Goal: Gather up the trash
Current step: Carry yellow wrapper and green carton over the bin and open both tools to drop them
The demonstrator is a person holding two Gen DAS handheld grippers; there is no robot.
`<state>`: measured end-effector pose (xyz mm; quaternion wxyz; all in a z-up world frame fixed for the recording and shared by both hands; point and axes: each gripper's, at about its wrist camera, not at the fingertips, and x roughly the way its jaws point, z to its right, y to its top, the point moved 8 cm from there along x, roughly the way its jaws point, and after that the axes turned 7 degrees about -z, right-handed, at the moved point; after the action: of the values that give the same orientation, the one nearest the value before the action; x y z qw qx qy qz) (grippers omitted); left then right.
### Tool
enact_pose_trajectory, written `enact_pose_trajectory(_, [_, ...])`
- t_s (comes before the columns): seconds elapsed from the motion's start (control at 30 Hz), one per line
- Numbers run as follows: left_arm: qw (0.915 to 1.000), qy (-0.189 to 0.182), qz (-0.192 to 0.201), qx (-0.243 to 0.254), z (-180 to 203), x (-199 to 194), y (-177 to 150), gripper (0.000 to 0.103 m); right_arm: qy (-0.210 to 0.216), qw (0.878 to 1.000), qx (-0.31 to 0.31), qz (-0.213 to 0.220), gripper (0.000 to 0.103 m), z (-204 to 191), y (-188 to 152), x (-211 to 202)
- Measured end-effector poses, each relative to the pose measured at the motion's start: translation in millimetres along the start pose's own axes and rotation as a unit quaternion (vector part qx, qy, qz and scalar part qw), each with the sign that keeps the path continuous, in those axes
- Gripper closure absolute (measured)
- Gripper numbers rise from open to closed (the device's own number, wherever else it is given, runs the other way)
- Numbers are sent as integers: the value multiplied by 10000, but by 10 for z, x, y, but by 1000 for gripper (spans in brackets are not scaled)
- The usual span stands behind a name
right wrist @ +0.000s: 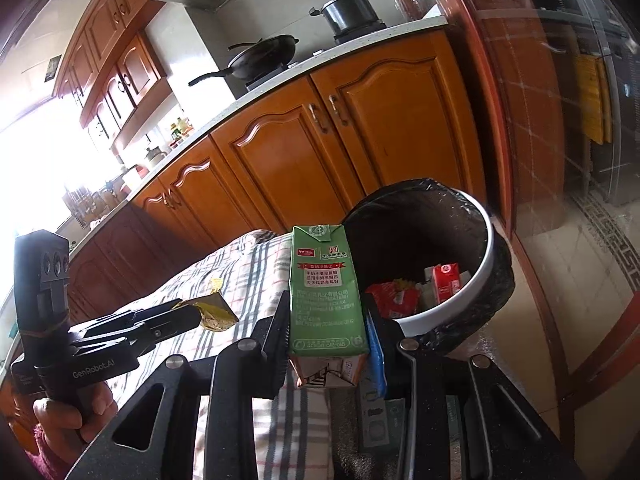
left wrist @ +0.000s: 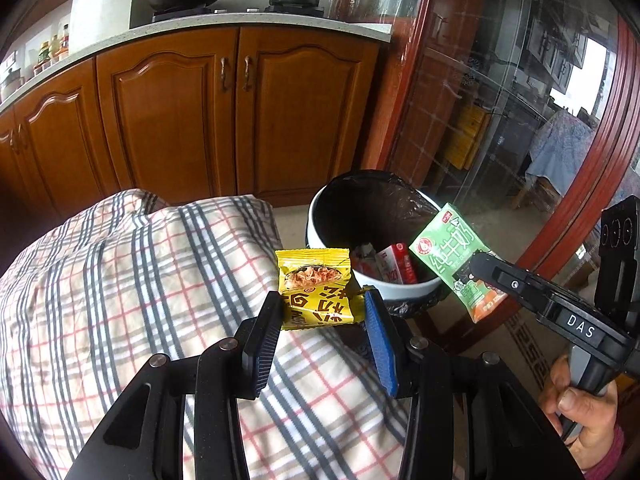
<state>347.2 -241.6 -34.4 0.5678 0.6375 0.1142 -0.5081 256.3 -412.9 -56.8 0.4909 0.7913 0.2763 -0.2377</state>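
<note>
Beside the bin (right wrist: 476, 240), right gripper (right wrist: 326, 320) jaws clamp an upright milk carton (right wrist: 324, 292), left gripper (left wrist: 320, 316) jaws a yellow wrapper (left wrist: 314, 284).

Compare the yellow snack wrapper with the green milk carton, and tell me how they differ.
The yellow wrapper is a flat, crinkled, torn-open packet; the green carton is a stiff box with straight edges. The wrapper sits in the left tool, the carton in the right tool. Both are clamped and held near the white bin, not yet dropped in.
</note>
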Motion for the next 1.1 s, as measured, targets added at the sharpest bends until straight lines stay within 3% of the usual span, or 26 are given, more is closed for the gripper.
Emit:
enact_pose_trajectory(0.63, [9996, -55, -194, 177, 354, 504, 382, 62, -441, 9988, 170, 94, 71, 357, 273, 20])
enact_pose_trajectory(1.1, [9982, -148, -578, -6, 426, 1092, 757, 62, -712, 9970, 237, -208, 71, 646, 498, 371])
